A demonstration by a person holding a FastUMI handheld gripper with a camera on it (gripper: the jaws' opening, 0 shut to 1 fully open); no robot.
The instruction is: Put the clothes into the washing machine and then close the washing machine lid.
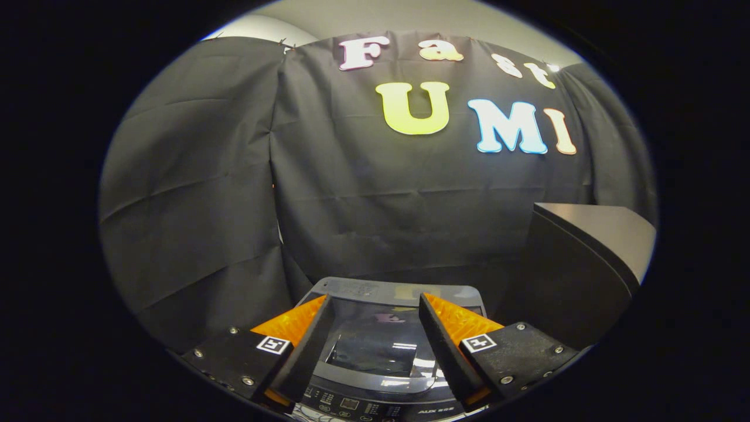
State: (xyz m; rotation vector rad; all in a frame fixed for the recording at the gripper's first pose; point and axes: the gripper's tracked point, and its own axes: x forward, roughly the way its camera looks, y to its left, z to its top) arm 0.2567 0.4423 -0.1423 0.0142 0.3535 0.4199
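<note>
The tool (pixel 375 305) hangs wide and empty above the washer (pixel 381 375), whose glass lid (pixel 378 346) lies shut between the fingers. I'd judge loading not started; no clothes in sight.

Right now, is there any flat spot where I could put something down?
Two flat spots: the shut glass lid of the washing machine, seen between the open claw fingers, and the top of the dark cabinet beside the machine. The machine sits close against the cloth wall and the cabinet, so squeezing a hand past looks hard.
</note>
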